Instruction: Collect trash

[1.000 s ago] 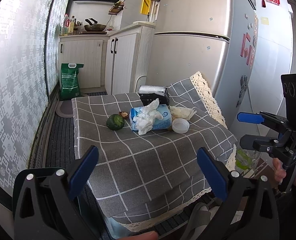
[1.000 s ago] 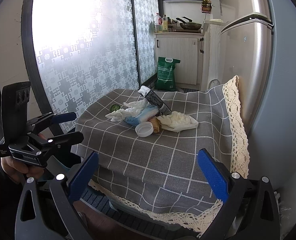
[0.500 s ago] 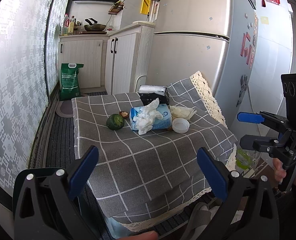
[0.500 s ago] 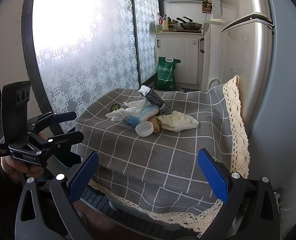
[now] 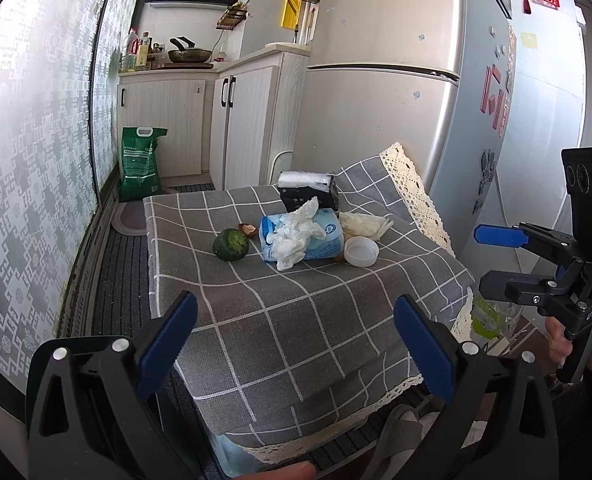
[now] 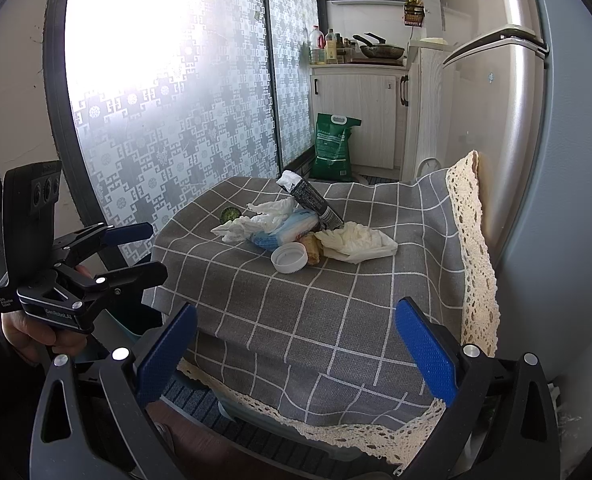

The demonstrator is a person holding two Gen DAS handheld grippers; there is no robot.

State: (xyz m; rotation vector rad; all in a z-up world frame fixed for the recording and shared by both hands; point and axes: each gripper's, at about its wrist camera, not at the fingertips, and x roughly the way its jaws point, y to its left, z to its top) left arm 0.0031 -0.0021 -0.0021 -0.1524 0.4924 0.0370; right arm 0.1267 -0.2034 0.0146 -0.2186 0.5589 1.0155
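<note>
Several scraps (image 5: 292,236) beside fridge (image 5: 383,92)

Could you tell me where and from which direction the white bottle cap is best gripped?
Likely across its ribbed rim, from above: the white bottle cap lies flat, open side up, and food scraps crowd its far side, so a top-down pinch looks clearest.

Each hand carries the same tool. The left gripper (image 5: 294,334) has a black plastic frame with triangular cut-outs, 2 silver screws per side, and 2 fingers (image 5: 168,340) faced with blue ribbed pads. The right gripper (image 6: 296,338) matches it. Seen from the side, each has a black camera block with 3 round lenses and small white lettering on its body
</note>
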